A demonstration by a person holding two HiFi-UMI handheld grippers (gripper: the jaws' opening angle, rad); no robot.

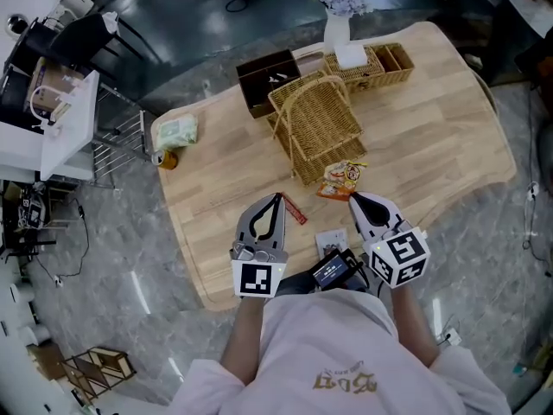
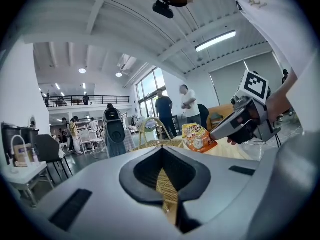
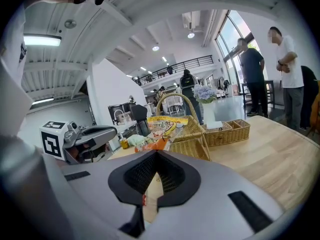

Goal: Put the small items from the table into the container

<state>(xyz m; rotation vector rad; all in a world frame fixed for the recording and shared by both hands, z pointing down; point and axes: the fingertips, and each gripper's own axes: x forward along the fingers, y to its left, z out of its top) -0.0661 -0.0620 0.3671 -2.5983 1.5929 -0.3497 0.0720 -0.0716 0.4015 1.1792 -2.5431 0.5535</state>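
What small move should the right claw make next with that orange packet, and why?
Probably carry it forward over the wicker basket before letting go. The right gripper is shut on the edge of the orange snack packet, which is held just short of the basket's near side, not above its opening, so releasing now would likely drop it back onto the table.

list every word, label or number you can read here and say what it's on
No text here reads clearly enough to quote.
snack packet: printed lettering and a cartoon figure, too small to read
shirt: gold print, upside down and blurred
red strip: too small to tell
green packet: blurred
small screen: lit, unreadable
square markers: black-and-white patterns, no words
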